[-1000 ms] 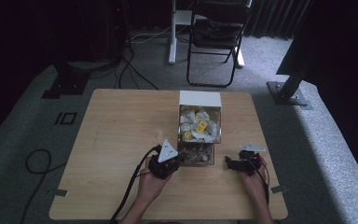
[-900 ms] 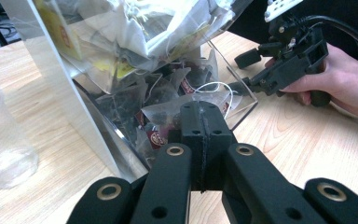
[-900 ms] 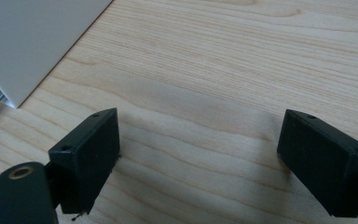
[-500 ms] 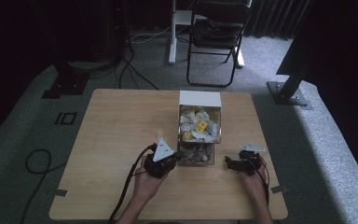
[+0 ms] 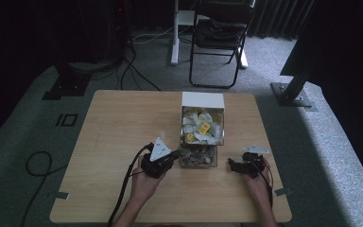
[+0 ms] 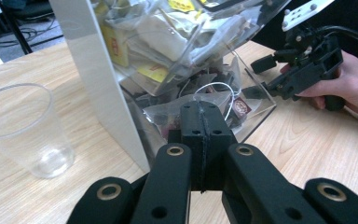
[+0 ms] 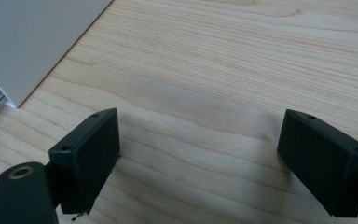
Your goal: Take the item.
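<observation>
A clear dispenser box (image 5: pixel 202 126) with a white back panel stands at the table's middle, stuffed with tea bags (image 6: pixel 177 28). More tea bags (image 6: pixel 233 105) lie in its low front tray. My left gripper (image 5: pixel 174 157) (image 6: pixel 200 119) is shut, its tips right at the tray's left front, with nothing visible between the jaws. A clear plastic cup (image 6: pixel 23 126) stands on the table to the left of the box's white side panel (image 6: pixel 98 79). My right gripper (image 5: pixel 234 165) (image 7: pixel 198 154) is open, low over bare wood just right of the tray, pointing toward it.
The wooden table (image 5: pixel 123 123) has bare room at the left and back. A folding chair (image 5: pixel 217 38) and cables lie on the floor beyond it. In the left gripper view the other hand holds the right gripper (image 6: pixel 303 60) past the tray.
My left gripper has shifted slightly left and tilted, staying beside the tray. The right gripper has held still.
</observation>
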